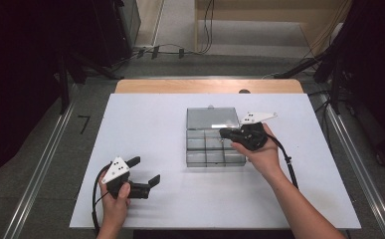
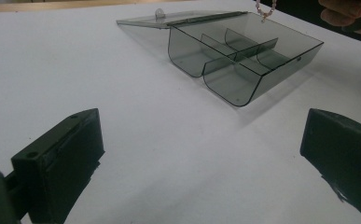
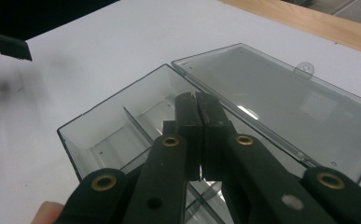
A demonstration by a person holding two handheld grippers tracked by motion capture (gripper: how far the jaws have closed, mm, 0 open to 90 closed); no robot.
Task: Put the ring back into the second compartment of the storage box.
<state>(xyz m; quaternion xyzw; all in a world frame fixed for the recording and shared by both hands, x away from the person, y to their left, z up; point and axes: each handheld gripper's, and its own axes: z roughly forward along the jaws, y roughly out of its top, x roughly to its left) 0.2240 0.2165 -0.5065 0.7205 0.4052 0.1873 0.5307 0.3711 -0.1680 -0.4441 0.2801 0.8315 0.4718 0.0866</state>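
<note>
High view: right gripper [image 1: 223, 133] shut over box [image 1: 215, 157], possibly pinching beads; left gripper [image 1: 146, 172] open, empty, well apart.

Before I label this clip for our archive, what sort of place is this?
Probably a lab or recording workspace, not a home: a white table with only a clear compartment box on it, cables and a power strip on the bare floor beyond, and dark equipment stands at the sides.

White tabletop [image 1: 155, 114], wood edge [image 1: 180, 86], floor cables [image 1: 180, 50].
</note>
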